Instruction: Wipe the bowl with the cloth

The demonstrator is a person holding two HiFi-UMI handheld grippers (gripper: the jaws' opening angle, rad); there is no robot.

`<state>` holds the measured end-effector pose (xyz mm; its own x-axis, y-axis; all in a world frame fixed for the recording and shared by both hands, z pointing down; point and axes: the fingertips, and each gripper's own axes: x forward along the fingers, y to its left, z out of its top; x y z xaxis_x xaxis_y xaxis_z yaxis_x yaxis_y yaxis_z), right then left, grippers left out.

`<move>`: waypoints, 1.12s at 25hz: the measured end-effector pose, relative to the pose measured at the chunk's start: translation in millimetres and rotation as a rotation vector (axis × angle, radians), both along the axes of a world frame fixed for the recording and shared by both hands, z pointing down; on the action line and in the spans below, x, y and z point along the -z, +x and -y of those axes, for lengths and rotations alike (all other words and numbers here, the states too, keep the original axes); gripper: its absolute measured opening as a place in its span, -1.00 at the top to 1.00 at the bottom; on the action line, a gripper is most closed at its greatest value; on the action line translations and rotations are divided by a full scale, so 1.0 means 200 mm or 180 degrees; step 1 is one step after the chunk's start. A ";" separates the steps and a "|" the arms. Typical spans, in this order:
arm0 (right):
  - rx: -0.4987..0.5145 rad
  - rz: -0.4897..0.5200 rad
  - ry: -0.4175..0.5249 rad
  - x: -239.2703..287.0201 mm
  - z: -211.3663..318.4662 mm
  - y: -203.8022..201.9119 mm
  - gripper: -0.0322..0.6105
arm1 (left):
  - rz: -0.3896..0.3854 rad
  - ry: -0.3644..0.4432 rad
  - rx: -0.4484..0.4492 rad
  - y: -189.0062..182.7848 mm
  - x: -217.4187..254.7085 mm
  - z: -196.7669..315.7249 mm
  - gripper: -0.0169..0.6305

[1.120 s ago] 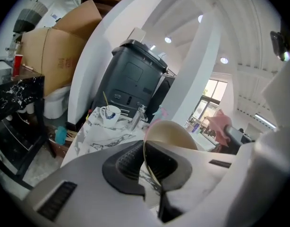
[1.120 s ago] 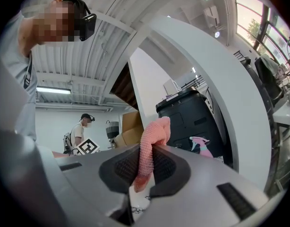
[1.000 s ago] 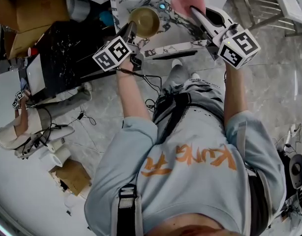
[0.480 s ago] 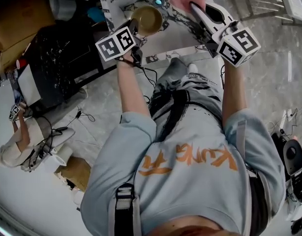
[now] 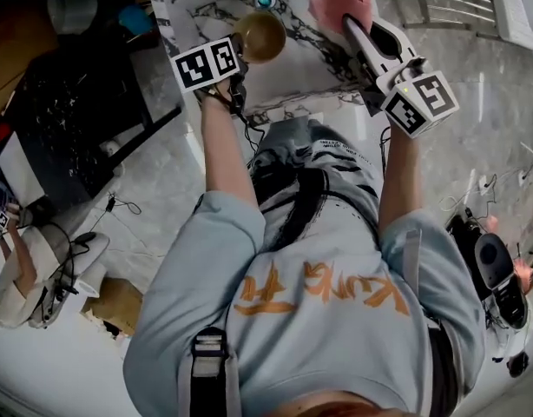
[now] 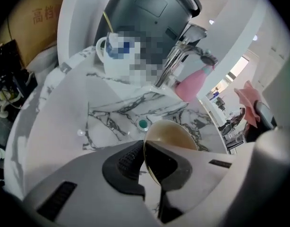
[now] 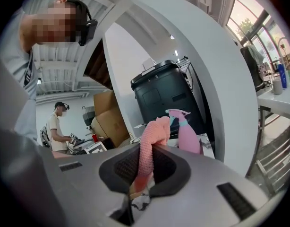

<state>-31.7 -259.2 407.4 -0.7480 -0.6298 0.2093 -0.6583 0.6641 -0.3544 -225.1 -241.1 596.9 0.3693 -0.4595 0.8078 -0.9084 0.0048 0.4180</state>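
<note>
Looking first at the head view, I see the left gripper (image 5: pixel 239 49) clenched on the near rim of the brown bowl (image 5: pixel 259 35), which is over the marble desk (image 5: pixel 292 72). I cannot tell if the bowl rests on it. The right gripper (image 5: pixel 352 26) is near, on the right, with the pink cloth (image 5: pixel 338 3) bunched at its tip, apart from the bowl.

In the left gripper view, the jaws pinch the thin wall of the bowl, one pad inside and one outside. The hollow is free and open. A pink spray bottle (image 6: pixel 194 85) and a white mug (image 6: pixel 114 56) stand further back.

In the right gripper view, the jaws grasp the cloth by its middle, and a fold sticks out ahead of them. To wipe well, I think this free fold should enter the hollow first, press lightly and sweep around the wall. The left side must hold the rim firm, because such a narrow pinch can let the bowl turn or slip.
</note>
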 end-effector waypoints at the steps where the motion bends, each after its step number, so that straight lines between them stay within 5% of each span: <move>1: -0.0019 -0.0039 -0.0018 -0.01 0.01 0.01 0.75 | -0.0022 -0.0073 0.0012 0.00 -0.04 -0.01 0.85; 11: -0.0045 -0.0251 -0.0146 -0.08 0.05 -0.03 0.75 | 0.0041 -0.0495 0.0080 -0.02 -0.37 -0.06 0.85; 28: 0.0140 -0.0371 -0.0274 -0.11 -0.04 -0.09 0.75 | 0.0199 -0.0308 0.0231 -0.04 -0.43 -0.07 0.84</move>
<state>-49.5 -252.0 428.8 -0.7420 -0.5730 0.3481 -0.6693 0.6636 -0.3342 -232.1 -226.6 683.2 0.2853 -0.4021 0.8700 -0.9285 0.1090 0.3549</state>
